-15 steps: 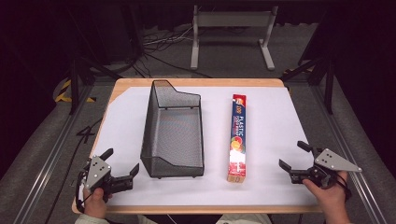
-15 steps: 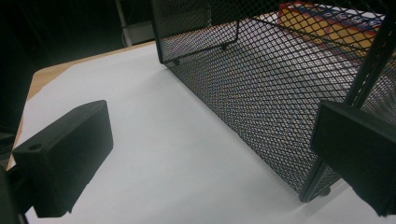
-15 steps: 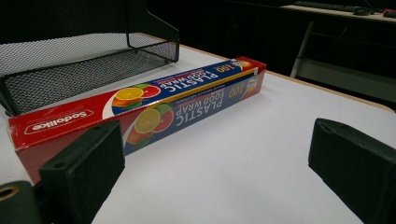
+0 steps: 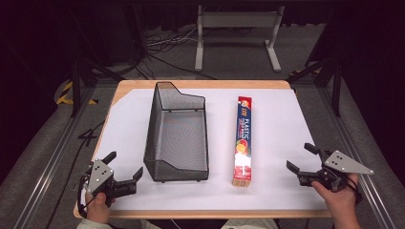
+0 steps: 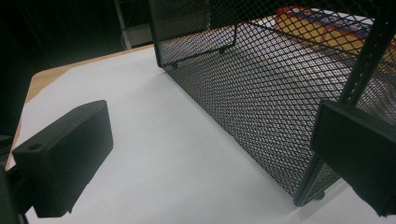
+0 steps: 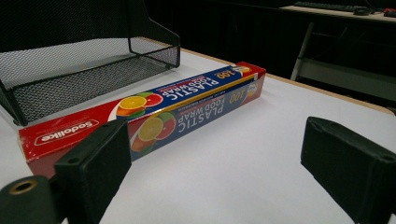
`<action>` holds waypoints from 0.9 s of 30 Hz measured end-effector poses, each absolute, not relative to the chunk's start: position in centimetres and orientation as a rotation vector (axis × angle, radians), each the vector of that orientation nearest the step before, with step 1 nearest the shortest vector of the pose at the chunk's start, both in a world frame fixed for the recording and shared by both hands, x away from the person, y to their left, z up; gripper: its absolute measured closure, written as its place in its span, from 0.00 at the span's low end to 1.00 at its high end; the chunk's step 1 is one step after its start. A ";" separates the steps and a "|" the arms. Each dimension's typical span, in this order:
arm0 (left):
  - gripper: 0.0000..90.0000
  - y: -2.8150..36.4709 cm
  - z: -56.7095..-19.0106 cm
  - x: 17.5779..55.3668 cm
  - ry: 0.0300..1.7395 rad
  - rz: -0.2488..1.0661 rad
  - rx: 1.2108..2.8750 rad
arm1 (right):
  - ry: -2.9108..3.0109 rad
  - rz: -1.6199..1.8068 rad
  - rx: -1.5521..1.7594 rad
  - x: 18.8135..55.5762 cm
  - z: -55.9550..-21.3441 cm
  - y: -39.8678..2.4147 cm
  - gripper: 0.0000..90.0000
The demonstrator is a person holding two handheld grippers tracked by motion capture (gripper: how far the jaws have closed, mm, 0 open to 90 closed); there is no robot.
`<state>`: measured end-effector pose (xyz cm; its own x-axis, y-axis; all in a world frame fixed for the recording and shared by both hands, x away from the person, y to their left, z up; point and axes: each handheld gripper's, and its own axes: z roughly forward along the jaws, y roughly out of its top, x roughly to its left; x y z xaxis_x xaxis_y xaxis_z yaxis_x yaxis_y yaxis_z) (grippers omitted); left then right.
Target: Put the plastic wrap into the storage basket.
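counter (image 4: 305, 143) covered in white paper. wire basket (image 4: 177, 136) stands left of centre, long axis running 12 to 6. box of food wrap (image 4: 242, 140) lies flat just beside it at its 3 o'clock side, also running 12 to 6, apart from the basket, near end toward the person.

left gripper (image 4: 125, 172) at the 7 o'clock corner, jaws released and holding nothing, aimed at the basket's near left corner; in the left gripper view the mesh wall (image 5: 261, 102) sits between and beyond the jaws. right gripper (image 4: 301, 157) at 4 o'clock, jaws spread wide and empty, pointed at the box (image 6: 154, 116), near but not touching.

handling, by judgement: the box looks like light cardboard, long, stiff along its length but crushable on the sides, printed faces probably slick. best taken across its narrow width near the middle so it doesn't tip. the basket is rigid wire, light, easy to hook at a rim.

against the earlier frame: no visible change. both grippers, basket and box sit as they did.
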<state>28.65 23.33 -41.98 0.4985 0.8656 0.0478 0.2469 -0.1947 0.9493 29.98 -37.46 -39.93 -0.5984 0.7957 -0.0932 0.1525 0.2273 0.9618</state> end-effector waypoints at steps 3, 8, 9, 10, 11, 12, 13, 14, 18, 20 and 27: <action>0.00 23.3 -42.0 28.6 0.952 0.751 1.714 | 1.913 1.401 0.868 29.9 -39.6 -37.3 0.14; 0.00 23.3 -42.0 28.7 0.958 0.753 1.715 | 1.970 1.403 0.852 29.6 -38.3 -36.4 0.37; 0.00 23.3 -42.0 28.7 0.958 0.753 1.715 | 1.974 1.414 0.842 29.5 -38.1 -36.2 0.42; 0.00 23.3 -42.1 28.7 0.959 0.752 1.714 | 1.974 1.414 0.842 29.5 -38.1 -36.2 0.42; 0.00 23.3 -42.1 28.7 0.960 0.753 1.713 | 1.977 1.424 0.833 29.5 -37.9 -36.0 0.46; 0.00 23.3 -42.1 28.7 0.960 0.754 1.717 | 1.993 1.440 0.813 29.6 -37.7 -35.7 0.52; 0.00 23.3 -42.1 28.7 0.960 0.754 1.717 | 1.998 1.444 0.805 29.6 -37.5 -35.5 0.58; 0.00 23.3 -42.1 28.7 0.960 0.754 1.717 | 2.008 1.453 0.788 29.6 -37.3 -35.2 0.63; 0.00 23.4 -42.1 28.6 0.961 0.755 1.711 | 2.054 1.480 0.747 29.8 -36.7 -34.2 0.83; 0.00 23.4 -42.1 28.6 0.963 0.757 1.709 | 2.079 1.486 0.740 29.9 -36.4 -33.8 0.93; 0.00 23.5 -42.1 28.6 0.964 0.760 1.708 | 2.147 1.483 0.722 30.0 -35.9 -32.2 1.00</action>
